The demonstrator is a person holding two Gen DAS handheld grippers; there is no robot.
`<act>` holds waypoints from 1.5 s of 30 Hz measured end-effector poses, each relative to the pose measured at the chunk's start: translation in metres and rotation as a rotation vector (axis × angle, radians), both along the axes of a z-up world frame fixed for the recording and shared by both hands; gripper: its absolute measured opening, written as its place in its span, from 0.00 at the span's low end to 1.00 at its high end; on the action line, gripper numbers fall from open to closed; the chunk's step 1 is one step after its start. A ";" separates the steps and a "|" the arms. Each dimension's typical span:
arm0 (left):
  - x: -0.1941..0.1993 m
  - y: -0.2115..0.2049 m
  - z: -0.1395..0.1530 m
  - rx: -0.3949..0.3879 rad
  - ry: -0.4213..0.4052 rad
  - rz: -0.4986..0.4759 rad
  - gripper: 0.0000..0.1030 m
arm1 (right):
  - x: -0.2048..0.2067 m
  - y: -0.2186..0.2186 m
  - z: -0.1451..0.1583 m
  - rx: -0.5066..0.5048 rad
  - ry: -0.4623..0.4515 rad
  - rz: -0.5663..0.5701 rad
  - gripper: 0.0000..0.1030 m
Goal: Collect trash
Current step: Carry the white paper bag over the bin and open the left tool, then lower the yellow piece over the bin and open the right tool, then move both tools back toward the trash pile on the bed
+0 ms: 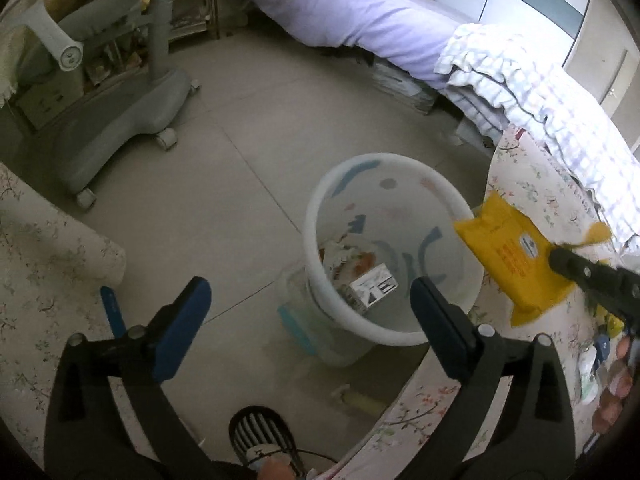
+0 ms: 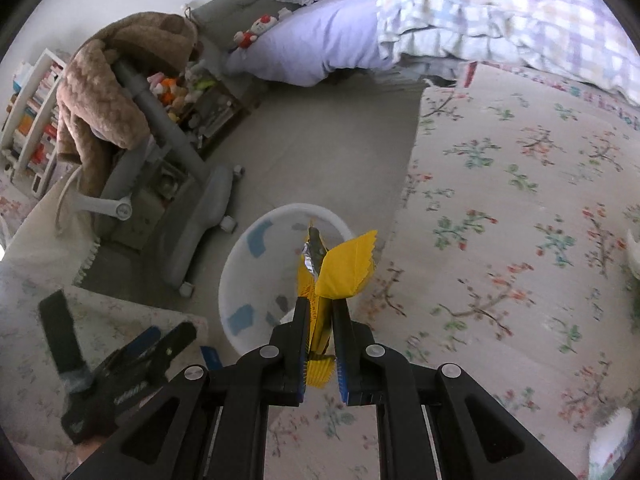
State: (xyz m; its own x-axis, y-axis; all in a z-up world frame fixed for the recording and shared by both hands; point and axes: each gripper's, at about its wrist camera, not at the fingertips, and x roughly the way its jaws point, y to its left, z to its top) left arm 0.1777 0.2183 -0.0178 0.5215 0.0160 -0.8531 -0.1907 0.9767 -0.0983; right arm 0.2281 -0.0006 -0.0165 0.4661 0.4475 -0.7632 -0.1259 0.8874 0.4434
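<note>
Here, the right gripper [image 2: 320, 312] was clamped on a yellow wrapper [image 1: 516, 256], holding it just beside the rim of the white trash bin [image 1: 400, 338]. Above that bin, the left gripper [image 1: 310, 304] hung with fingers apart, holding nothing.

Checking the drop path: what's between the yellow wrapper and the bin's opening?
Nothing: in the right wrist view the yellow wrapper, clamped in the right gripper, hangs over the white bin.
</note>
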 end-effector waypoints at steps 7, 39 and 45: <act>-0.006 0.002 -0.001 0.020 0.004 -0.013 0.97 | 0.019 0.017 -0.008 -0.014 0.000 -0.001 0.12; -0.019 -0.075 0.007 0.049 0.020 -0.183 0.97 | -0.086 -0.125 0.040 -0.259 -0.050 -0.096 0.82; -0.025 -0.102 0.010 0.057 0.027 -0.227 0.97 | -0.118 -0.175 0.044 -0.282 -0.019 -0.153 0.82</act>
State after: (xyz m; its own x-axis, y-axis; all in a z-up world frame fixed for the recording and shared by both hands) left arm 0.1528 0.1159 -0.0082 0.4940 -0.0507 -0.8680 0.0331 0.9987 -0.0395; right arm 0.1103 -0.1753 0.0271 0.5267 0.1434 -0.8379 0.0126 0.9842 0.1764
